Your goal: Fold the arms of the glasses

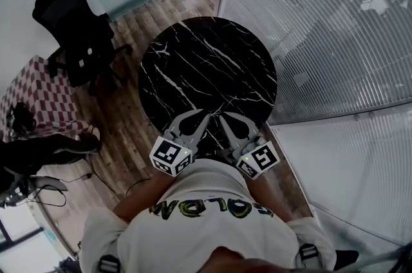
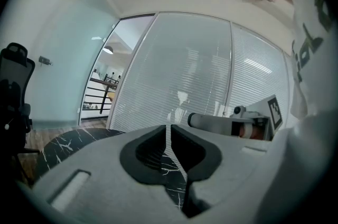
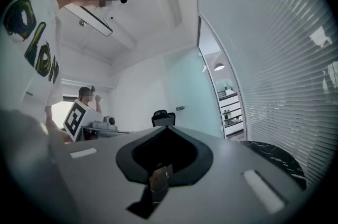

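Observation:
No glasses show in any view. The round black marble table [image 1: 207, 65] lies bare in the head view. Both grippers hover over its near edge, close to my body, pointing roughly level. The left gripper [image 1: 203, 117] [image 2: 169, 126] has its jaws a thin slit apart, with nothing between them; table marble shows through the gap. The right gripper [image 1: 223, 118] [image 3: 168, 127] has its jaws pressed together and empty. Each gripper's marker cube shows in the other's view: the right one's [image 2: 274, 111] and the left one's [image 3: 76, 117].
A black office chair [image 1: 74, 27] stands left of the table on the wood floor. A red checkered seat [image 1: 35, 94] is further left. A glass wall with blinds [image 1: 322, 27] runs along the table's right side. A seated person [image 3: 87, 96] is in the background.

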Available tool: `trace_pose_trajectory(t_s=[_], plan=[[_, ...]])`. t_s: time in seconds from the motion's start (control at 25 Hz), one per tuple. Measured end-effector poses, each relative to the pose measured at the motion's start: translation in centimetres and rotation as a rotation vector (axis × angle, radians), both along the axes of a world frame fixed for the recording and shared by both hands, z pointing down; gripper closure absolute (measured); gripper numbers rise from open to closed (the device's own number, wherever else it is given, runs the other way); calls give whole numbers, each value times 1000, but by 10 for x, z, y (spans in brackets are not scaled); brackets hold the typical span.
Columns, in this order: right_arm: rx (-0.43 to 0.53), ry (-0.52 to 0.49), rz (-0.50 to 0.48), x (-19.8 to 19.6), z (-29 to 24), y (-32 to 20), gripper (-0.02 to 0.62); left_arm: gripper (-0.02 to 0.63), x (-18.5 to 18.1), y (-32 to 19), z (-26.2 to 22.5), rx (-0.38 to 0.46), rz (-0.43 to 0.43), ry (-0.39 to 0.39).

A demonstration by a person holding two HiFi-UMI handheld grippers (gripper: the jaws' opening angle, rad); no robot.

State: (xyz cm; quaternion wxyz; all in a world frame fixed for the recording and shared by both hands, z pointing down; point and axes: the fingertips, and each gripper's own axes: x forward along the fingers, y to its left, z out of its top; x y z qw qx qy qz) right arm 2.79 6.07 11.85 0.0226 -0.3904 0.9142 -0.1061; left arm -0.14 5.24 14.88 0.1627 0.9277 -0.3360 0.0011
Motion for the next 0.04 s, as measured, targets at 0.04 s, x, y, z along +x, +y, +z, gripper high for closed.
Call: trace_pose_trajectory(t_s=[0.04], plan=[[-1, 2, 0, 0, 0, -1, 594, 574, 0, -1, -1, 0, -1, 1]])
